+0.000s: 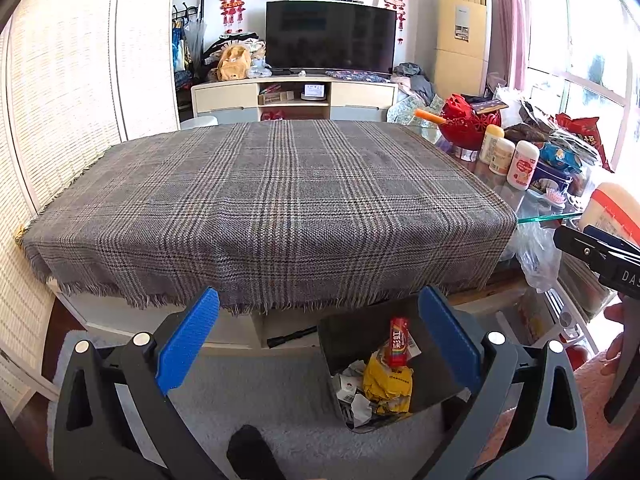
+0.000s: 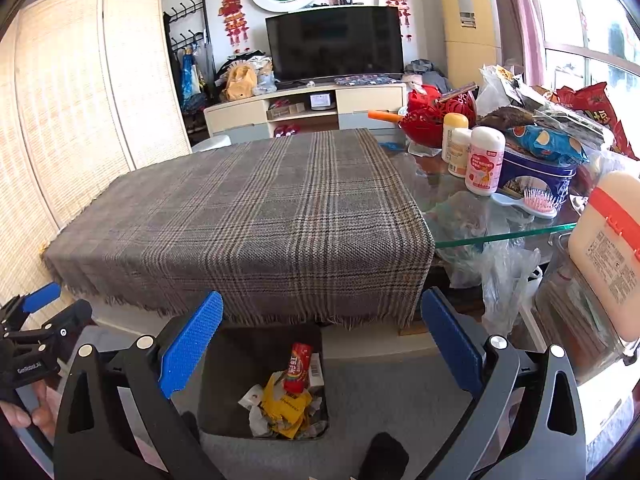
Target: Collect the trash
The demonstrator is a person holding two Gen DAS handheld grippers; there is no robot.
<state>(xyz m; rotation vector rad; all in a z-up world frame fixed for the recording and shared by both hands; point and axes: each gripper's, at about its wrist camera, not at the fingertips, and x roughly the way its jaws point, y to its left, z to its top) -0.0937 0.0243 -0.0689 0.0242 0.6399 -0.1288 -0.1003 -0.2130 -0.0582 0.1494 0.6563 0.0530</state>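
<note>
Meanwhile, I am standing at the near edge of the table (image 2: 500, 232), whose glass top is showing bare at three o'clock while a grey plaid cloth (image 2: 256, 216) is covering the rest and hanging over the near side in a fringe. No trash is lying on the cloth that I can see. Behind it, at twelve o'clock, the television (image 2: 334, 42) is sitting dark on its low cabinet, with a woven screen (image 2: 60, 100) closing the room at nine o'clock and a window glaring at two.

Below the fringe, at six o'clock, the dark bin (image 2: 224, 364) is resting on grey carpet, and the task's trash is lying inside it: a yellow wrapper (image 2: 286, 402), a red candy packet (image 2: 298, 366) propped on top, and white crumpled paper (image 2: 258, 420) beside them.

I am holding my left gripper (image 1: 320, 340) spread wide with nothing between its blue pads, and my right gripper (image 2: 320, 348) equally wide and empty, directly above the bin.

By my judgement the collecting is looking nearly done, so the step in hand is checking for leftovers. Doing it well is meaning sweeping my gaze over the cluttered glass at three o'clock, where bottles (image 2: 484, 160), a blue tin (image 2: 536, 180) and a pink hairbrush (image 2: 540, 202) are crowding together, and taking only true litter.
</note>
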